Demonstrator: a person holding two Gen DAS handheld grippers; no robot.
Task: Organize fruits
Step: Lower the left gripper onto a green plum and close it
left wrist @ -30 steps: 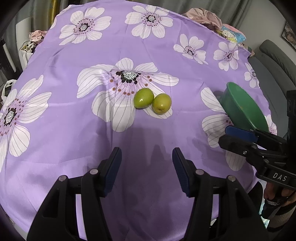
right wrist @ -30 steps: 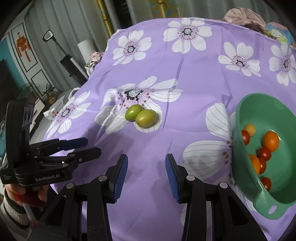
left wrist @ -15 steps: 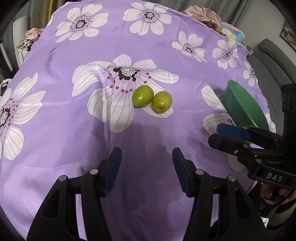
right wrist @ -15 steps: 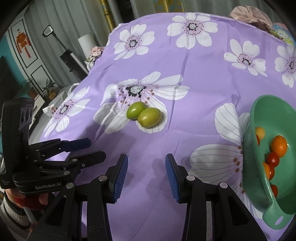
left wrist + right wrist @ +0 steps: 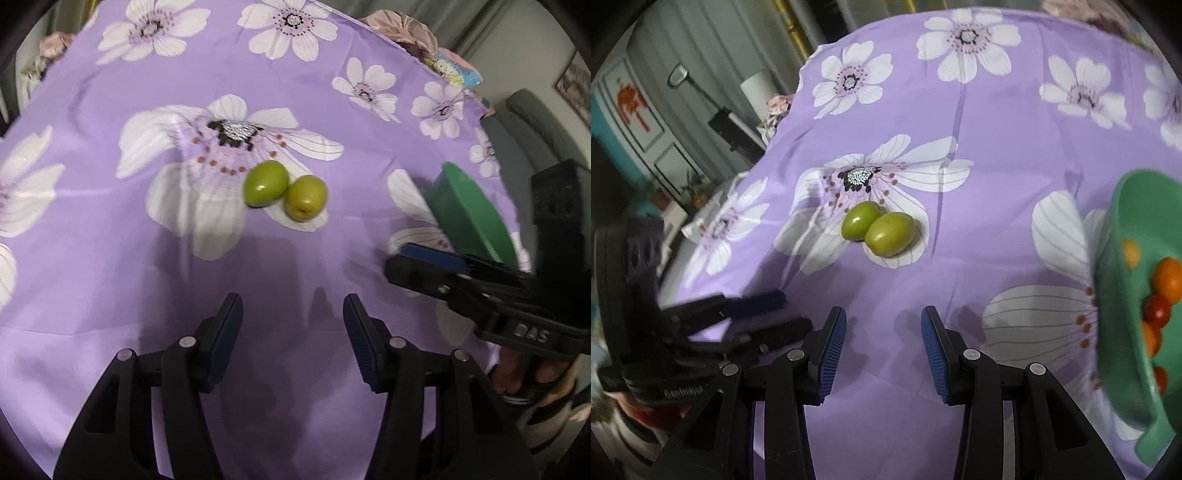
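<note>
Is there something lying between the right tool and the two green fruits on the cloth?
No. In the right wrist view, only bare purple flowered cloth lies between the right tool and the two green fruits.

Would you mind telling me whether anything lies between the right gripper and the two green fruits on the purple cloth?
Nothing visible does. Only bare purple flowered cloth lies between the open right gripper and the two touching green oval fruits. The green plastic bowl sits off to its right.
</note>
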